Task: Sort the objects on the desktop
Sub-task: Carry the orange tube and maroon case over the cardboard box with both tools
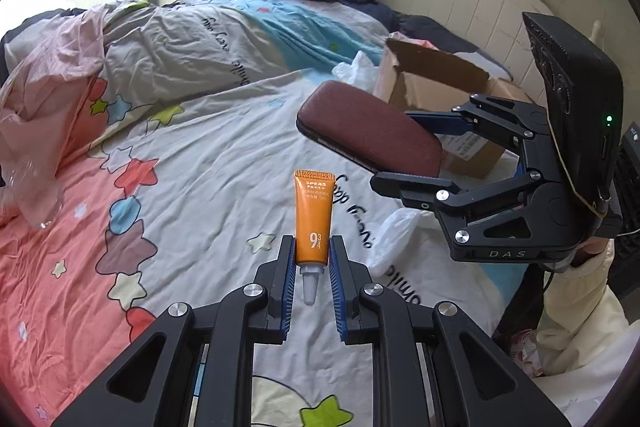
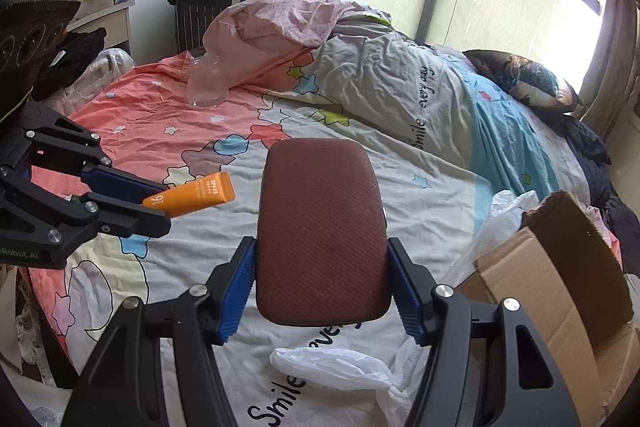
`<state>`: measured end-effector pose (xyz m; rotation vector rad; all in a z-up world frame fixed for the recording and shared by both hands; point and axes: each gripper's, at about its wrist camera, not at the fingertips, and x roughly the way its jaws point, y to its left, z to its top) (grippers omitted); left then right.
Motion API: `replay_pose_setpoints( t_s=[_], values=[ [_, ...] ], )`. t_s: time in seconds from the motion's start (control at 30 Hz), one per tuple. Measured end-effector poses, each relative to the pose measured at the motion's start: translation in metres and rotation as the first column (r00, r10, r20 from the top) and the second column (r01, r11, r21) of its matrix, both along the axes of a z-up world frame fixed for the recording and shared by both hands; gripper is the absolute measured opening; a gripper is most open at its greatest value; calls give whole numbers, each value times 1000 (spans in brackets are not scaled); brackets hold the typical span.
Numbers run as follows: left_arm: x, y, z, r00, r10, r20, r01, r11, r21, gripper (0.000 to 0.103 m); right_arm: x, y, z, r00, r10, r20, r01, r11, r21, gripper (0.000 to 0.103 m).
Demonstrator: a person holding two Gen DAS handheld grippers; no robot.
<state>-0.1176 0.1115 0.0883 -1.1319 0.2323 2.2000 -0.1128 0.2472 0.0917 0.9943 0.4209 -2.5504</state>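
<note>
orange tube (image 1: 313,217) in left claw (image 1: 312,259), clamped.

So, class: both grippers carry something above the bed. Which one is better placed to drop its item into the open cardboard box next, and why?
Right. The right gripper, holding the maroon case, hangs nearer the cardboard box. The left gripper, holding the orange tube, is farther off.

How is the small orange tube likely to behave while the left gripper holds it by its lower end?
The orange tube looks soft-walled, so it may dent under the left gripper. It seems light: it stands straight out without sagging. Its smooth, glossy skin could slip, though the ribbed blue pads probably help. Only its lower end near the white cap is clamped, so a bump might pivot it.
</note>
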Motion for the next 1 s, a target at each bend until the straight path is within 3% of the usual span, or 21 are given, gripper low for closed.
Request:
replay_pose_setpoints(
  t_s=[0.47,0.63,1.0],
  values=[
    [9,94,41,987,-139,-83,140,990,12,17,20,82,34,988,-150,-50,149,989,-6,59],
    [4,132,42,976,-208,-57,211,977,33,17,26,117,41,973,-221,-61,221,975,-18,59],
    [0,211,59,939,-334,-78,341,935,101,17,37,189,42,923,-377,-73,376,926,-29,60]
  ],
)
